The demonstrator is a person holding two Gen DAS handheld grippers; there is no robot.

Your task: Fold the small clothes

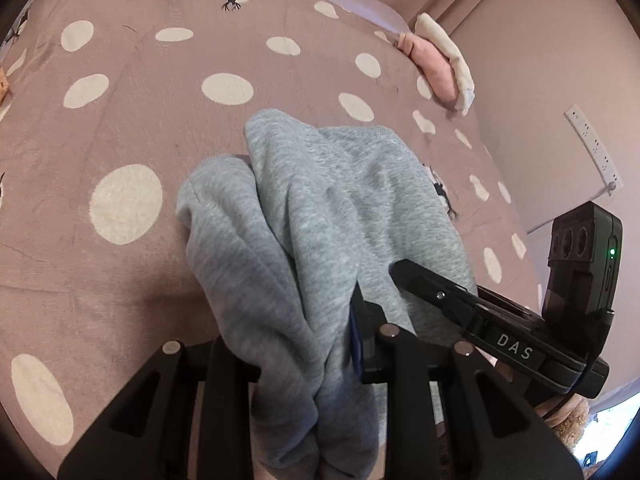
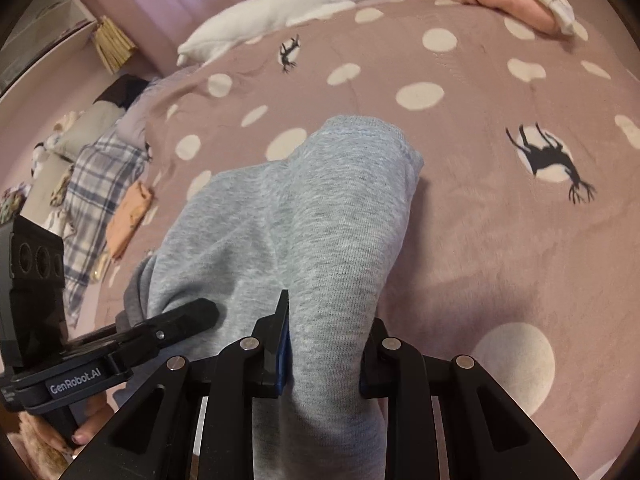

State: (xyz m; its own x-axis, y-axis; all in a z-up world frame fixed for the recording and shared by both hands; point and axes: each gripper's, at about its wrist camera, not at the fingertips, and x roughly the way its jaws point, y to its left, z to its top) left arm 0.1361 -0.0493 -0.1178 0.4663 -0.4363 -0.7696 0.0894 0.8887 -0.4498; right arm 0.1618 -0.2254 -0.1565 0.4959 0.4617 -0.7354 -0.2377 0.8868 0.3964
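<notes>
left gripper: clamped on grey garment
right gripper: clamped on it too
around: goose plush, pink clothes, well apart
garment axis: runs away from grippers across dotted bedspread

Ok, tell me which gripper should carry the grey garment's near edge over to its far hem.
Neither alone, slightly the right. Both grippers, left and right, are shut on the grey garment, but the right one faces the far hem straight ahead.
</notes>
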